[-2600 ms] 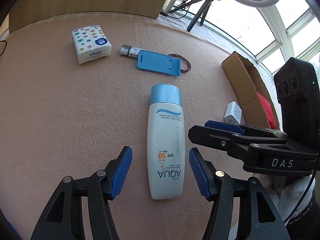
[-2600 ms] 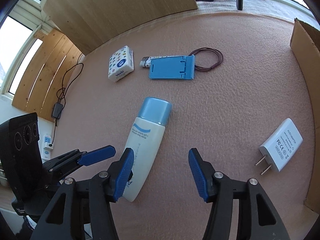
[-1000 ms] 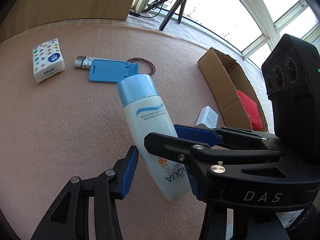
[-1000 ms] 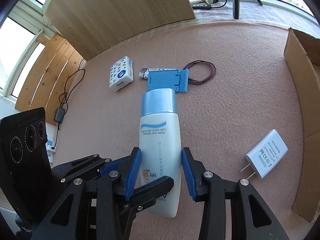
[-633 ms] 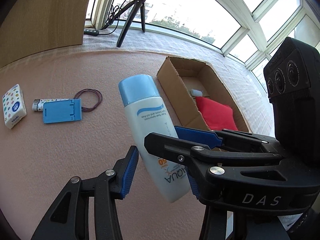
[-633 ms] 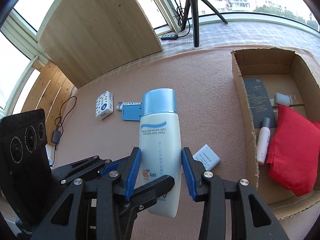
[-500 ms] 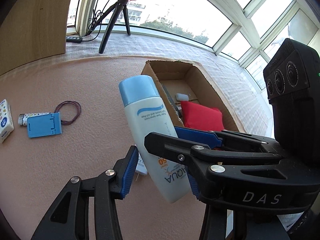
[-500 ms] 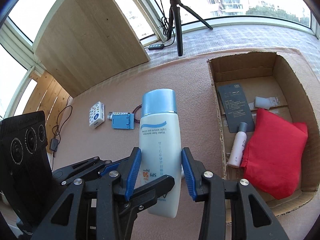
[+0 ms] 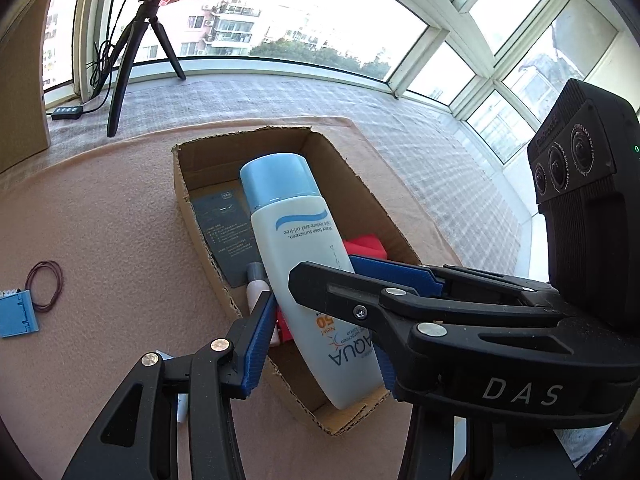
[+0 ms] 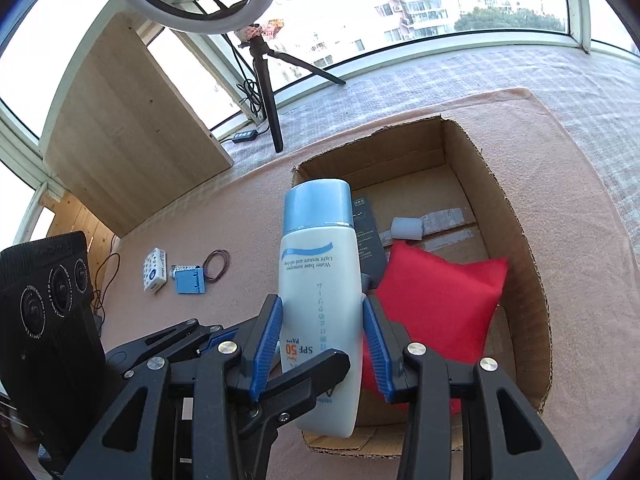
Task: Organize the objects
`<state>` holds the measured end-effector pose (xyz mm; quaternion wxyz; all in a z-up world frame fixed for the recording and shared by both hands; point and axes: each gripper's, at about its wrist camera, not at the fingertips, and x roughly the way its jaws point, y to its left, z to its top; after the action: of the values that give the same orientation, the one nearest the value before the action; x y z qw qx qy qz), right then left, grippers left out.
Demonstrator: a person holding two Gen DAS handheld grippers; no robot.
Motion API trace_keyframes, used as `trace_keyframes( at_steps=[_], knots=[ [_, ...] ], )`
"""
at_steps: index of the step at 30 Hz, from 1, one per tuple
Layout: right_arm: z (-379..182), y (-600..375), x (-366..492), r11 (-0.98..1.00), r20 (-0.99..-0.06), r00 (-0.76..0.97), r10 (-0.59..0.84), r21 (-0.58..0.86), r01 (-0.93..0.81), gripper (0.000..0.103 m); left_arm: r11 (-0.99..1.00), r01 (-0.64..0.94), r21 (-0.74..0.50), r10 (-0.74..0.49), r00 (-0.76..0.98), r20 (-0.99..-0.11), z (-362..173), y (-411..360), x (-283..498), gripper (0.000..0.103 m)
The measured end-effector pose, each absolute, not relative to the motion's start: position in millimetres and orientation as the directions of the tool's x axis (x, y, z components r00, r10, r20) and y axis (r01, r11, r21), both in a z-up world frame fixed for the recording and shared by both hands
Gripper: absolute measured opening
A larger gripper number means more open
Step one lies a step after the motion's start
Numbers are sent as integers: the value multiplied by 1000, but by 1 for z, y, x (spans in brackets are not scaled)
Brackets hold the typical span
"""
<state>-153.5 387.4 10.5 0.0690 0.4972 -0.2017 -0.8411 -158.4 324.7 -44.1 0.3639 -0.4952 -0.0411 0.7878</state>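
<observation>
The sunscreen bottle [image 10: 318, 292] is clamped between the blue pads of the right tool [image 10: 322, 342] and held above the near end of the open cardboard box [image 10: 516, 240]. The left tool [image 9: 320, 338] is also closed on the bottle's lower body. A red pouch [image 10: 436, 300] lies in the box just right of the right tool. A blue phone stand [image 10: 191, 281] and hair tie [image 10: 218, 266] rest on the pink surface [image 10: 240, 208] to the far left
</observation>
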Motion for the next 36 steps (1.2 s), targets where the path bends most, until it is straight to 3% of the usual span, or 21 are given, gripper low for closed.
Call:
trace_keyframes(
  at_steps=[6,10,19,22,36],
  knots=[
    [11,393,-153,-921,-814,-499,-298,383,-74,38,-734,-537,-415,604,-239,-760,-48,337,-160,51],
    [14,393,-150,-924,-802,-523,-288,376,-67,50,-748,-533,-396,587,-252,-769,-49,333,-165,53],
    [12,386,-150,-925,-805,-526,-274,370,-84,51,-779,-516,-356,554,-298,-777,-45,306,-162,53],
    [12,378,-151,-923,-805,-523,-280,375,-83,57,-792,-493,-359,547,-313,-776,-44,284,-158,53],
    [16,301,-166,-936,-790,-524,-319,350,42,57,-894,-278,-351,442,-426,-789,-43,122,-139,53]
  ],
)
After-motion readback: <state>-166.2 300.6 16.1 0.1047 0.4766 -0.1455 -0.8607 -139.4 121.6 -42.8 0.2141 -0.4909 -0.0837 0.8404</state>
